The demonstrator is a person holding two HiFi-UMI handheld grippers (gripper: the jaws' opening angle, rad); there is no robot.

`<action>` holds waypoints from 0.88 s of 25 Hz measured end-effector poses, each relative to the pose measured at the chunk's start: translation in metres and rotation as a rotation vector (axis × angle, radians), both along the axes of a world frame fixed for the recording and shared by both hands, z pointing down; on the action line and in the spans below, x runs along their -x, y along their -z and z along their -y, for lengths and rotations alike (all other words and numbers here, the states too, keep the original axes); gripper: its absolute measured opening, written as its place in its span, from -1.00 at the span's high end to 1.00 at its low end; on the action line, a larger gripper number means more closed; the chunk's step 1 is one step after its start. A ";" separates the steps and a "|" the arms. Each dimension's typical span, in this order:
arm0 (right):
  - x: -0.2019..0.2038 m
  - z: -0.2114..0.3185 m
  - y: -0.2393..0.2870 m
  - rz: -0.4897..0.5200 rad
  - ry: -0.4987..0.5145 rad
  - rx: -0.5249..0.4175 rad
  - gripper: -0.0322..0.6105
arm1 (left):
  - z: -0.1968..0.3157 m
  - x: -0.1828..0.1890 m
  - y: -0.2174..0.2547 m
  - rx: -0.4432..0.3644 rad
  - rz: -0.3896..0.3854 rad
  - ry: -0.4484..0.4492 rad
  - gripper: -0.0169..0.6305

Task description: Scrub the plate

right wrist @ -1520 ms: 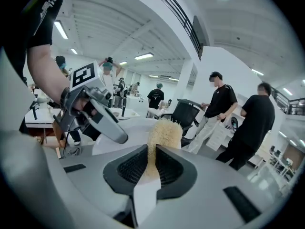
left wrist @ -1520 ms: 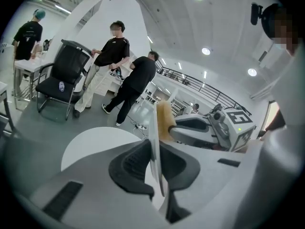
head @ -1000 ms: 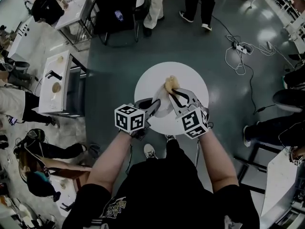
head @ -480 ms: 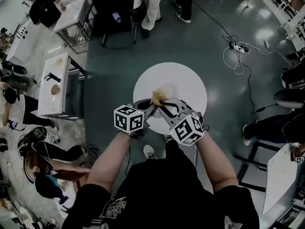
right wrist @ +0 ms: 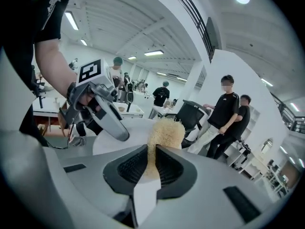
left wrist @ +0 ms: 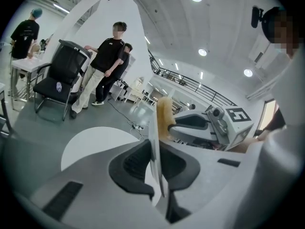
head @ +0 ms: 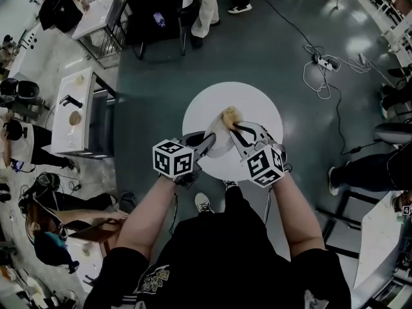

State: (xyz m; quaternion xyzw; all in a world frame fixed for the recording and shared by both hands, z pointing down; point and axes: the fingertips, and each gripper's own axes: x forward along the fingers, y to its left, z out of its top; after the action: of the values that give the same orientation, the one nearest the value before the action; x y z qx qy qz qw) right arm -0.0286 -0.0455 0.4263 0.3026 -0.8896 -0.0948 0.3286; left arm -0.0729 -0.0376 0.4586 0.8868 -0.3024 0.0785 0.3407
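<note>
In the head view a white plate (head: 217, 144) is held tilted over the round white table (head: 257, 108), with my left gripper (head: 205, 141) shut on its near rim. In the left gripper view the plate (left wrist: 153, 128) runs edge-on between the two pads. My right gripper (head: 237, 129) is shut on a tan scrub sponge (head: 230, 115), which presses on the plate's far right part. In the right gripper view the sponge (right wrist: 164, 130) sticks out past the jaws, and the left gripper (right wrist: 102, 111) shows at left. The sponge (left wrist: 164, 116) also appears right of the plate in the left gripper view.
Several people stand beyond the table next to a black office chair (head: 151, 11). A power strip with cables (head: 325, 63) lies on the floor at the far right. White work tables (head: 77, 111) stand at the left. Seated people's legs (head: 367, 169) are at the right.
The right gripper carried the sponge leftward and nearer across the plate, then back to the far right part. The left gripper kept the plate nearly still.
</note>
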 end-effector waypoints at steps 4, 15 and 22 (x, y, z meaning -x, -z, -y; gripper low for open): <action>-0.010 0.013 0.001 -0.017 -0.032 -0.006 0.71 | 0.004 0.005 0.000 -0.001 -0.002 0.004 0.84; 0.008 0.006 -0.010 -0.024 0.000 0.023 0.71 | 0.019 0.021 0.007 0.015 -0.055 0.052 0.84; 0.033 -0.022 -0.031 -0.021 0.052 0.077 0.71 | 0.028 0.029 0.008 0.017 -0.063 0.088 0.83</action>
State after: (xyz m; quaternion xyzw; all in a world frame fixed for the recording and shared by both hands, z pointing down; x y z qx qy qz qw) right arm -0.0618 -0.0239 0.4569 0.2656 -0.8966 -0.0719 0.3469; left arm -0.1015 -0.0651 0.4509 0.8719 -0.3294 0.0382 0.3604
